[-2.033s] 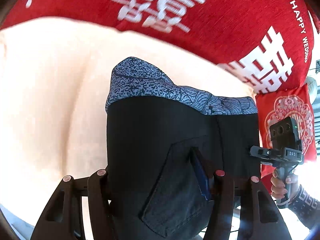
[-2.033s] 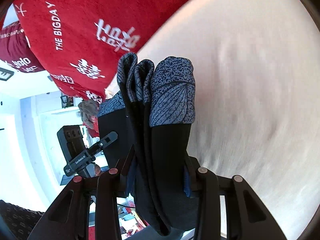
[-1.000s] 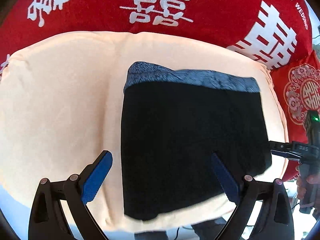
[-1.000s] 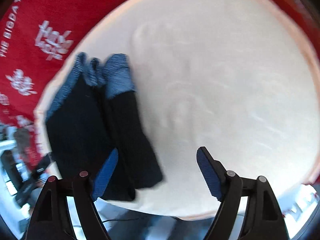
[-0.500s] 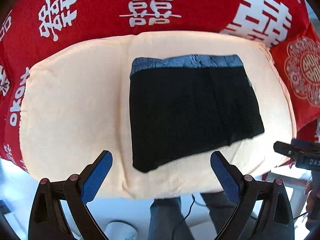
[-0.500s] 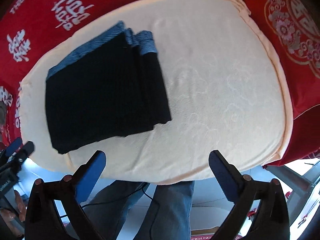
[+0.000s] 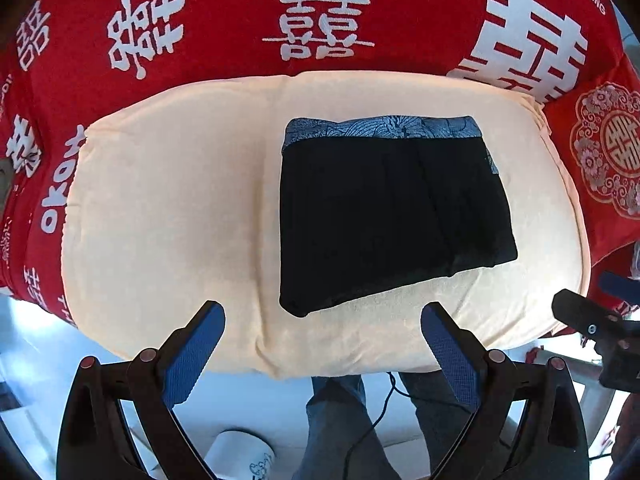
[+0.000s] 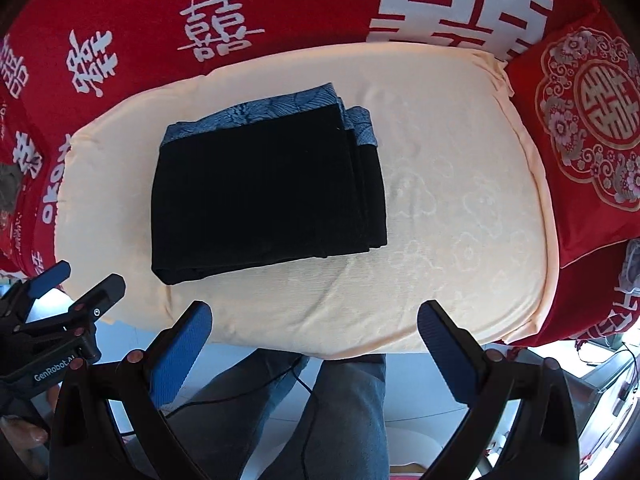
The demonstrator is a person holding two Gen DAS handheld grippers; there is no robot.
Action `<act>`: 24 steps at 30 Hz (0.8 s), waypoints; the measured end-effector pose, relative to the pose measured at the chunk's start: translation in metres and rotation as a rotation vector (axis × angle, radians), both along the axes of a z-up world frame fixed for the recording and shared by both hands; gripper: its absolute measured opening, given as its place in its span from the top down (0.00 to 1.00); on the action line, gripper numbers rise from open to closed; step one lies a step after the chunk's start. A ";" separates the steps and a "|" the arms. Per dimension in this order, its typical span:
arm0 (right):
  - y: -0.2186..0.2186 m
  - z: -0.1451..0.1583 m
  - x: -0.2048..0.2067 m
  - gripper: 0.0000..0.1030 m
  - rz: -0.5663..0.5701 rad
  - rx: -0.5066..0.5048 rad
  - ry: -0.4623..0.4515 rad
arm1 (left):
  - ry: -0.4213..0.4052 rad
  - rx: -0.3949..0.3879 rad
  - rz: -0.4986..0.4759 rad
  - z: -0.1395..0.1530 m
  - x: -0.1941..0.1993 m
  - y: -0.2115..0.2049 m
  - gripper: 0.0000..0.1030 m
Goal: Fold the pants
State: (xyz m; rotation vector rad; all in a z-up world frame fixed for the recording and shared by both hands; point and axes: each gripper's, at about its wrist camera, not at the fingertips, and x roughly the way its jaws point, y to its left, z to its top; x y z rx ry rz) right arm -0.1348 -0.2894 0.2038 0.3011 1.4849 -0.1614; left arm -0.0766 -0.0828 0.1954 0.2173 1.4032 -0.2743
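The black pants (image 7: 392,216) lie folded into a compact rectangle on the cream cushion (image 7: 168,216), their blue patterned waistband at the far edge. They also show in the right wrist view (image 8: 264,196), left of the cushion's (image 8: 460,200) middle. My left gripper (image 7: 323,322) is open and empty, held back over the cushion's near edge. My right gripper (image 8: 314,322) is open and empty too, pulled back off the near edge. Neither touches the pants.
A red cover with white characters (image 7: 320,28) rises behind the cushion. A red embroidered pillow (image 8: 584,120) sits at the right. The person's jeans-clad legs (image 8: 320,412) and a cable are below. The other gripper shows at the side of each view (image 8: 52,320).
Both grippers let go of the pants, opened, and pulled back and up from the cushion. The folded pants now lie flat on it.
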 end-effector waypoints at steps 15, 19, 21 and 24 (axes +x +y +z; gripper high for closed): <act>0.016 0.008 0.004 0.00 0.020 -0.009 -0.012 | -0.024 0.025 0.007 0.010 -0.009 -0.005 0.04; 0.020 0.010 0.006 0.00 0.031 -0.011 -0.022 | -0.018 0.030 0.000 0.010 -0.009 -0.005 0.04; 0.020 0.011 0.007 0.00 0.030 -0.010 -0.024 | -0.018 0.032 -0.001 0.010 -0.009 -0.006 0.04; 0.020 0.011 0.010 0.00 0.033 -0.010 -0.026 | -0.012 0.034 -0.002 0.009 -0.008 -0.006 0.04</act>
